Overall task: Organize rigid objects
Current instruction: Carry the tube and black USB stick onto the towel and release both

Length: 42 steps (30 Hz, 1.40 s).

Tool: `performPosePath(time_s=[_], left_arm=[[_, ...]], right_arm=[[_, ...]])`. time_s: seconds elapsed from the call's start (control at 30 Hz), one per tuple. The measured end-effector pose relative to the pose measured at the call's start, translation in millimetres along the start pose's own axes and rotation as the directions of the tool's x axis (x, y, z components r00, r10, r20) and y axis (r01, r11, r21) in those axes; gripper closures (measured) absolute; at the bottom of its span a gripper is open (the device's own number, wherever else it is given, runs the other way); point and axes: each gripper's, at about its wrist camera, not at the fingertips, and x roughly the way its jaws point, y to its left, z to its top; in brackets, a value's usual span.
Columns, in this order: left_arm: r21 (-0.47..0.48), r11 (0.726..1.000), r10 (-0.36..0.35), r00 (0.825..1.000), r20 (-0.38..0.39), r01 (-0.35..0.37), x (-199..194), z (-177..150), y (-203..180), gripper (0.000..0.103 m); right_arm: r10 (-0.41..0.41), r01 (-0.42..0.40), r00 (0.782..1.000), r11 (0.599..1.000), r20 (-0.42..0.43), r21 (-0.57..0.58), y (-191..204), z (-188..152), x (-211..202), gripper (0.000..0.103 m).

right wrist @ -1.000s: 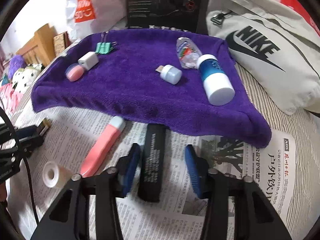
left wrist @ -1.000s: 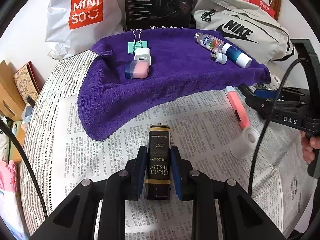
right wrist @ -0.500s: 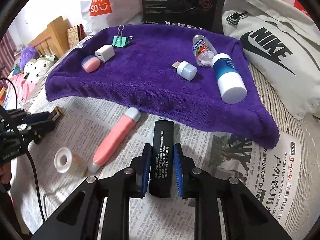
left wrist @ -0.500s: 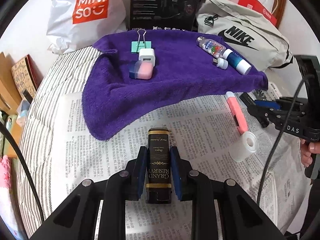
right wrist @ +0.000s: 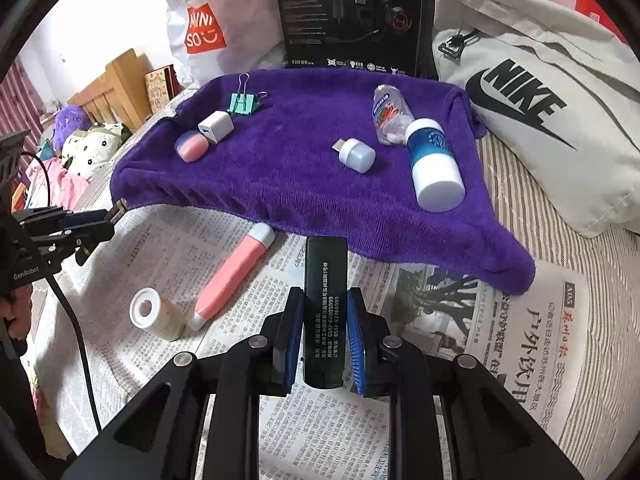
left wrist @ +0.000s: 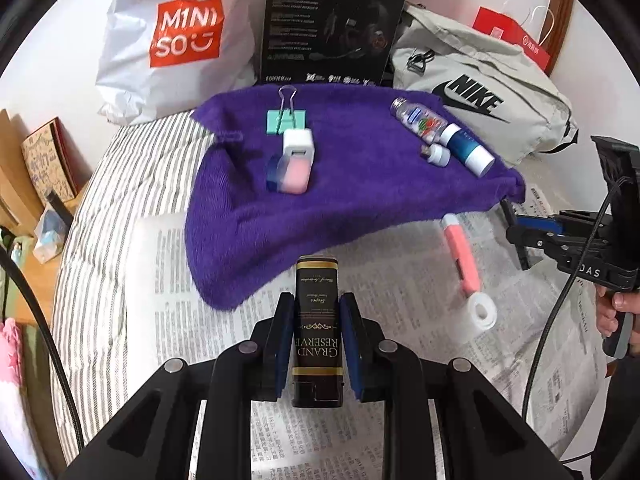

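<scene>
Both hands loaded now! The right gripper (right wrist: 320,344) has just closed in: a second ago its blue pads stood wide around the black bar (right wrist: 325,312), which lay flat on the newspaper (right wrist: 520,340); now they clamp its long sides and the bar's far end sits up against the towel's (right wrist: 300,184) near edge. The left gripper (left wrist: 316,344) is clamped as narrow as it goes on the Grand Reserve box (left wrist: 318,320), same grip as a second ago, but the towel looks smaller and farther off in its view than it did, so I read both items as lifted clear of the paper, though the gap under them is hard to see.

That should mean the pick is done on both sides and the carry is next.

Left on the newspaper, just beyond the grippers: the pink tube (right wrist: 232,276) and the tape roll (right wrist: 154,314), touching or nearly so, unmoved.

Farther back, the towel already holds two groups. Toward its left corner: pink case (right wrist: 192,146), white charger (right wrist: 216,126), green clip (right wrist: 242,102). Toward its right edge: small white plug (right wrist: 356,154), blue-and-white bottle (right wrist: 434,168), clear bottle (right wrist: 388,114). My guess is that the box and bar join them, the middle of the towel being bare. Watch the blue-and-white bottle; lying on its side, it looks ready to roll if bumped.
</scene>
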Motion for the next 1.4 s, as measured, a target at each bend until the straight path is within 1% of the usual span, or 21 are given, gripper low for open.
performPosePath(time_s=[0.17, 0.27, 0.37, 0.5, 0.6, 0.73, 1.0, 1.17, 1.4], left_arm=[[0.019, 1.000, -0.003, 1.000, 0.016, 0.002, -2, 19, -3, 0.081], [0.024, 1.000, -0.020, 0.999, 0.026, 0.019, -2, 29, -2, 0.081], [0.032, 0.999, -0.028, 0.999, 0.034, 0.027, -1, 43, -3, 0.081], [0.034, 0.998, -0.059, 0.998, 0.038, 0.058, 6, 62, -3, 0.081], [0.039, 0.998, -0.058, 0.998, 0.035, 0.057, 13, 75, -3, 0.081], [0.044, 0.997, -0.059, 0.998, 0.024, 0.058, 26, 89, -2, 0.081], [0.038, 0.996, -0.079, 0.997, -0.009, 0.079, 55, 103, 1, 0.081], [0.043, 0.996, -0.082, 0.996, -0.031, 0.084, 70, 108, 1, 0.081], [0.026, 0.996, -0.080, 0.996, -0.049, 0.082, 85, 114, -1, 0.081]], right_arm=[[0.017, -0.017, 1.000, 1.000, 0.012, -0.001, -3, 10, -5, 0.082], [0.027, -0.027, 0.999, 1.000, 0.027, 0.004, -5, 20, -8, 0.082], [0.033, -0.033, 0.998, 0.999, 0.045, 0.008, -9, 33, -10, 0.082], [0.030, -0.031, 0.998, 0.999, 0.053, 0.009, -14, 56, -7, 0.082], [0.004, -0.005, 0.999, 1.000, 0.037, 0.016, -23, 76, 3, 0.082], [-0.034, 0.034, 0.999, 0.999, -0.012, 0.010, -30, 92, 25, 0.082], [-0.101, 0.098, 0.992, 0.995, -0.077, -0.031, -30, 97, 56, 0.082], [-0.126, 0.122, 0.989, 0.991, -0.079, -0.056, -26, 100, 63, 0.082], [-0.137, 0.129, 0.986, 0.988, -0.092, -0.082, -23, 106, 74, 0.082]])
